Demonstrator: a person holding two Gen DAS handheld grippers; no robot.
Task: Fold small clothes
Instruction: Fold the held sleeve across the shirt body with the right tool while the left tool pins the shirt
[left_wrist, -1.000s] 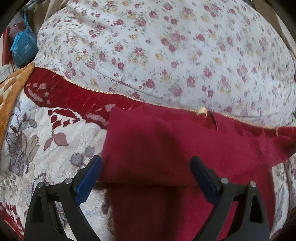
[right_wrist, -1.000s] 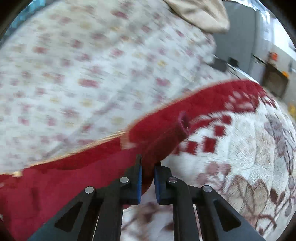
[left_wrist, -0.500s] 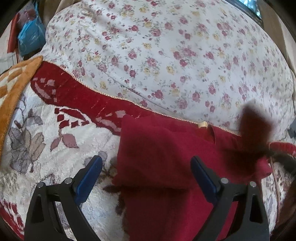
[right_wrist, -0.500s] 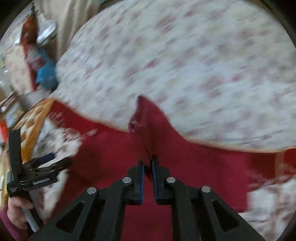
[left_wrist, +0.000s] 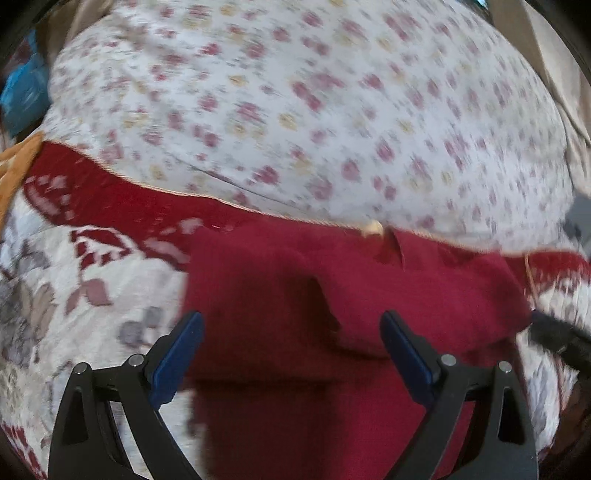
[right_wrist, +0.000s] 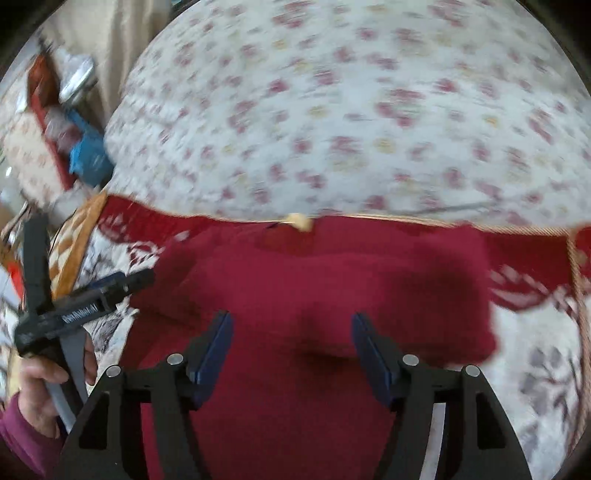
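The right gripper (right_wrist: 291, 343) has just been opening, jaws apart over the red garment (right_wrist: 314, 288), sleeve fold laid; next, grip the hem below.

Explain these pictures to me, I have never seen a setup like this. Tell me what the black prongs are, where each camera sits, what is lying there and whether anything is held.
There is no robot here. A person holds a two-finger gripper in each hand, and each carries a wide-angle camera looking along its fingers. The black prongs with blue pads at the bottom of each picture are those fingers: the left gripper in its own view, the right gripper in the other. The right view also shows the person's left hand holding its gripper. A dark red garment lies partly folded on a patterned rug, beside a floral cushion. The right gripper's jaws have just been opening; both grippers are open, nothing held.
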